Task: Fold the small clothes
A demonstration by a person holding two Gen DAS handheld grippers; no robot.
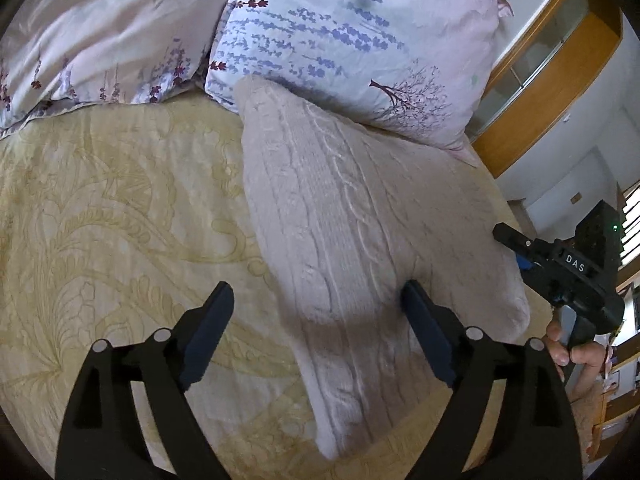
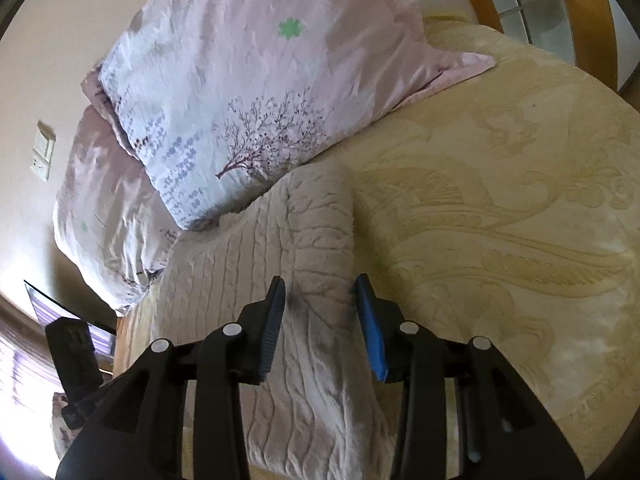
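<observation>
Cable-knit sweater (image 1: pixel 352 216), pale grey, lying folded on the bed just below the floral pillow (image 1: pixel 360 40): soft, thick, limp, best pinched at a folded edge; left gripper (image 1: pixel 316 312) and right gripper (image 2: pixel 320 292) both spread, unladen.

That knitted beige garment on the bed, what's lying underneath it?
The knitted garment lies on a cream patterned bedspread; its far end touches the floral pillow. Anything tucked beneath the garment is covered and cannot be seen.

A floral pillow (image 1: pixel 352 40) and quilt (image 1: pixel 100 32) lie on the yellow patterned bedspread (image 1: pixel 100 208).
</observation>
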